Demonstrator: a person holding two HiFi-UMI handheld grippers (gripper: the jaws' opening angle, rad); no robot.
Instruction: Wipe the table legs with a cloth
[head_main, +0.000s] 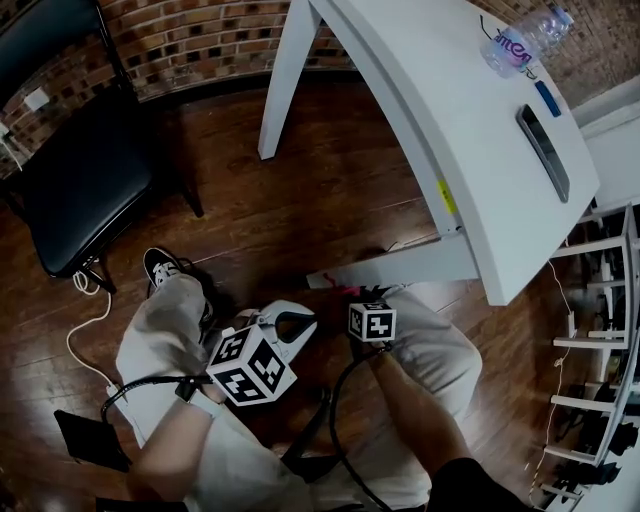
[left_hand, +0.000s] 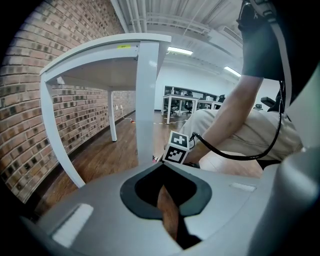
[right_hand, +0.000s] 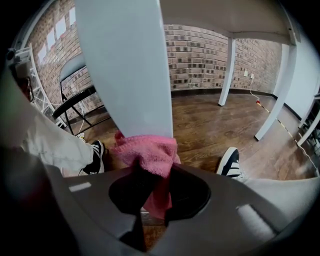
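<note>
**Pink cloth (right_hand: 147, 152) on table leg (right_hand: 125, 65): wipe under way**

Right gripper (right_hand: 150, 172) clamps the pink cloth and presses it low against the white table leg. Left gripper (left_hand: 167, 207) has its jaws together on nothing and sits idle. Judgement: one leg is in hand, the far legs (right_hand: 226, 75) look left to do. The bottle (head_main: 522, 38) label is unreadable, and no other text is legible.

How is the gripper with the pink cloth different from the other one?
The right hand-held gripper pinches a pink cloth; the left hand-held gripper holds nothing. The right one presses the cloth on the white table leg; the left one sits back from it. Both have their jaws closed.
</note>
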